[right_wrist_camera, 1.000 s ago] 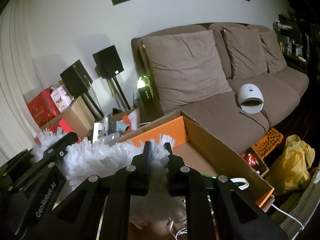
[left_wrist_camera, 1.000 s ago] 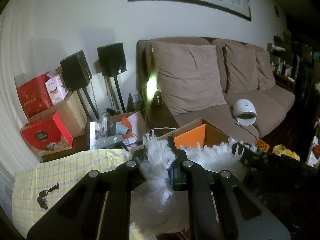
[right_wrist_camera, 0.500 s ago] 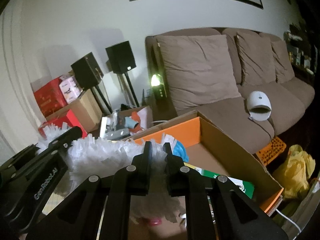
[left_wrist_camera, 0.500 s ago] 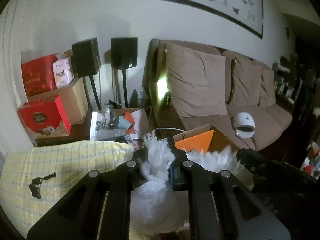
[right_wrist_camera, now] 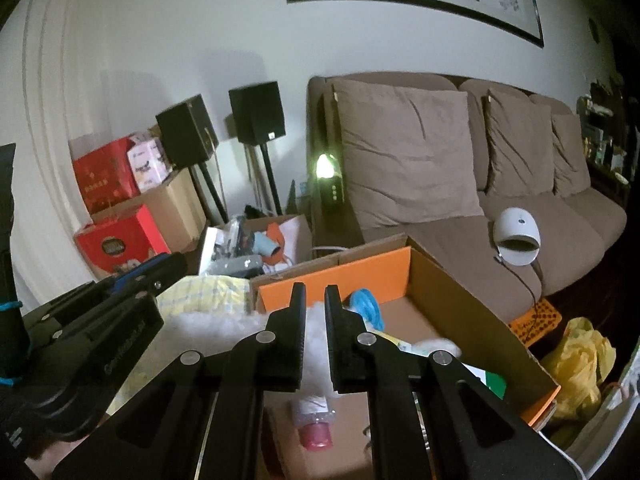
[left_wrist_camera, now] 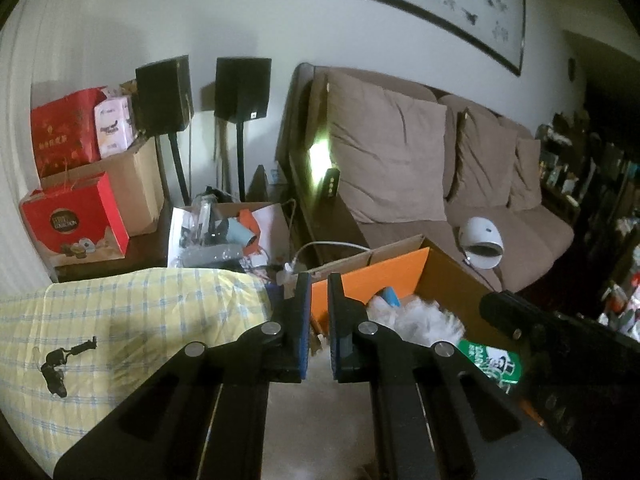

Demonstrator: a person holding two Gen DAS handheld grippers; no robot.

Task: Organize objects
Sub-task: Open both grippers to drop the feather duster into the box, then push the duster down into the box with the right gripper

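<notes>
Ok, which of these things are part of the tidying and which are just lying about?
Part of the job:
- white fluffy bundle
- cardboard box
- left hand-held gripper, right hand-held gripper, both shut and empty

Lying about:
- sofa
- white lamp
- speakers
- red gift boxes
- yellow bag

The cardboard box [right_wrist_camera: 472, 304] sits before the sofa [right_wrist_camera: 540, 208] (speakers [right_wrist_camera: 256, 112] left), fluffy bundle [right_wrist_camera: 224, 322] inside.
</notes>
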